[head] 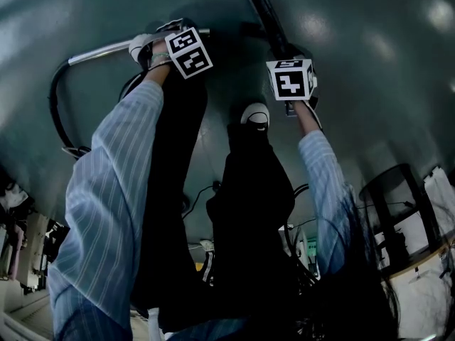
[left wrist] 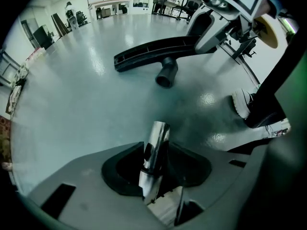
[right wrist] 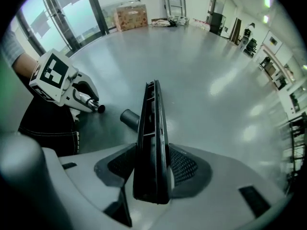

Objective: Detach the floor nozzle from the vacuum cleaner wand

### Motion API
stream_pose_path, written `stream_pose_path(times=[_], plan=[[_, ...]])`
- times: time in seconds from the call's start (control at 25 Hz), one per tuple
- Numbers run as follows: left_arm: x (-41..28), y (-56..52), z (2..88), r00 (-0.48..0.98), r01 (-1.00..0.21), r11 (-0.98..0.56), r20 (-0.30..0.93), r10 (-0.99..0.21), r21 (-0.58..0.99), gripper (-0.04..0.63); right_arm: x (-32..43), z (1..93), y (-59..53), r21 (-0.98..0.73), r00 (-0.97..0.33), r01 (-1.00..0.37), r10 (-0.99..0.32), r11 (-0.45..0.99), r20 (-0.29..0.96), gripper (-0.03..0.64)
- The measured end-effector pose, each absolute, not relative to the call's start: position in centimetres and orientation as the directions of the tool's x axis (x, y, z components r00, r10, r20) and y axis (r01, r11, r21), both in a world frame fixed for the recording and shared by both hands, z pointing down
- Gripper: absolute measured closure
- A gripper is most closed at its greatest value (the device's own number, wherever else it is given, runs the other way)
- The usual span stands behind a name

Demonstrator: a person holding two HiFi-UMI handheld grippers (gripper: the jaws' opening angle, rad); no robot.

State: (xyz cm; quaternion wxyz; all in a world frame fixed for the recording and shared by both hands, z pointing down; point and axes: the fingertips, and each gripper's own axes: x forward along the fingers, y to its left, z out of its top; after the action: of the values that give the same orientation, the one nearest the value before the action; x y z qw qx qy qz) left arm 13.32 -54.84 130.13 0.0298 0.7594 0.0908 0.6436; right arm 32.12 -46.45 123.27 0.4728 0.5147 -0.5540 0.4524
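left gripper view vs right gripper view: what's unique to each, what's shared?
Left gripper view only: the wand with its open chrome end up close, the floor nozzle seen full length side-on, a shoe.
Right gripper view only: the nozzle end-on in the right gripper, a distant cardboard box.
Both: the wand held by the left gripper, the nozzle detached from it.
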Motion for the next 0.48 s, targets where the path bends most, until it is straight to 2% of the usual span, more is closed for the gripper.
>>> stream_pose_path(times=[0.2,0.4,0.48], plan=[[13.2,-54.7,130.1,0.156,0.099,-0.982,0.972,0.173,0.159,0.437,36.7,123.6,-44.1,0.011,0.015,-0.999,-0.079,-0.046,0.997,0.4],[12.9,-54.9,130.0,0.166,0.107,-0.986,0.976,0.142,0.125,0.434,36.5,124.9,-43.5,0.007,0.006,-0.998,-0.025,0.056,1.0,0.397],[12.8,-55.4,129.3,0.188,0.083,-0.992,0.976,0.111,0.097,0.434,35.4,124.5,-44.3,-0.011,-0.013,-0.999,-0.036,0.052,0.999,0.396]])
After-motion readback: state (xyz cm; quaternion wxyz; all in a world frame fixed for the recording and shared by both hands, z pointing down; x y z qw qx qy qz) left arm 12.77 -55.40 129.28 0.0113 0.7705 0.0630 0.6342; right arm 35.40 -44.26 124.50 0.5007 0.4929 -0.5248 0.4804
